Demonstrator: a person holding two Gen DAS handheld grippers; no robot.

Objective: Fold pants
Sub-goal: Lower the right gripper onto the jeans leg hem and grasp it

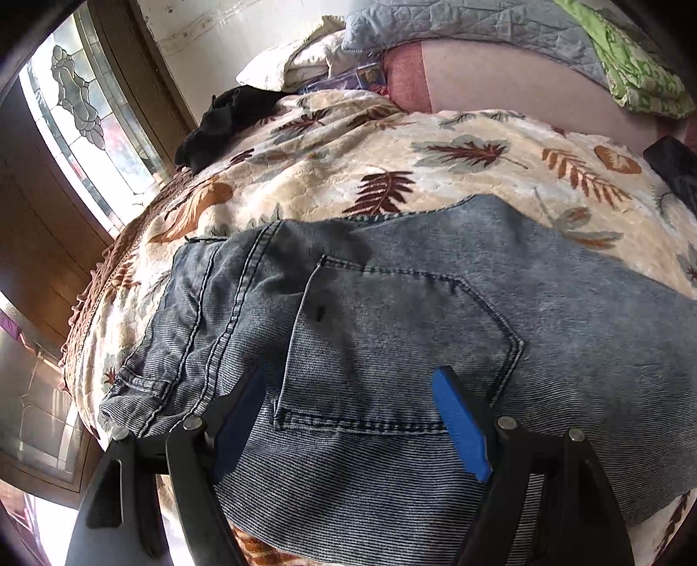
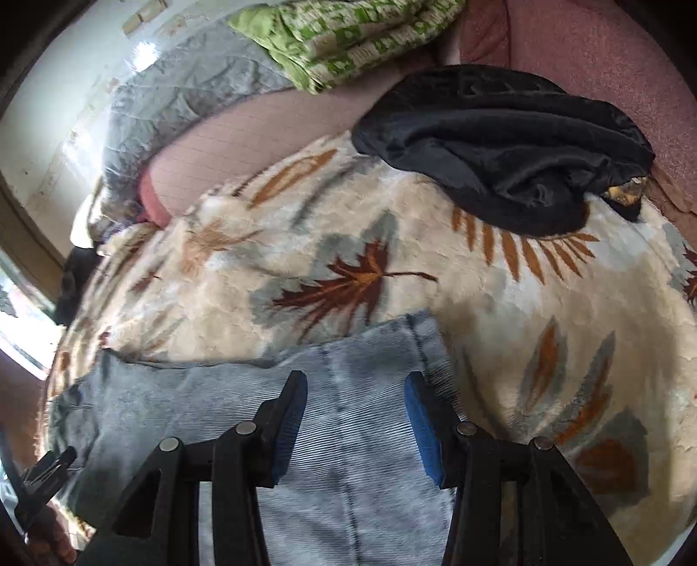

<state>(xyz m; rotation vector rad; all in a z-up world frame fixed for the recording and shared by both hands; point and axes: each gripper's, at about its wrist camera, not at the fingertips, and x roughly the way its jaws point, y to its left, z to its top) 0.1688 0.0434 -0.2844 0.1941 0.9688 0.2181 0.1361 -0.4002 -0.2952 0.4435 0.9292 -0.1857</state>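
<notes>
Faded blue jeans [image 1: 392, 313] lie flat on a cream leaf-print blanket [image 1: 348, 165] on a bed. In the left wrist view I see their waistband end and a back pocket [image 1: 392, 339]. My left gripper [image 1: 353, 383] is open just above that pocket, holding nothing. In the right wrist view the leg end of the jeans [image 2: 348, 392] lies on the blanket [image 2: 544, 348]. My right gripper [image 2: 355, 387] is open just above the hem, holding nothing. The left gripper shows at the left edge of the right wrist view [image 2: 43, 479].
A black garment [image 2: 501, 143] lies crumpled on the blanket behind the leg end; another black garment [image 1: 226, 122] lies at the far left. A grey quilt [image 1: 457, 26], a green cloth [image 1: 631, 65] and pillows are piled at the back. A window [image 1: 87, 113] is left.
</notes>
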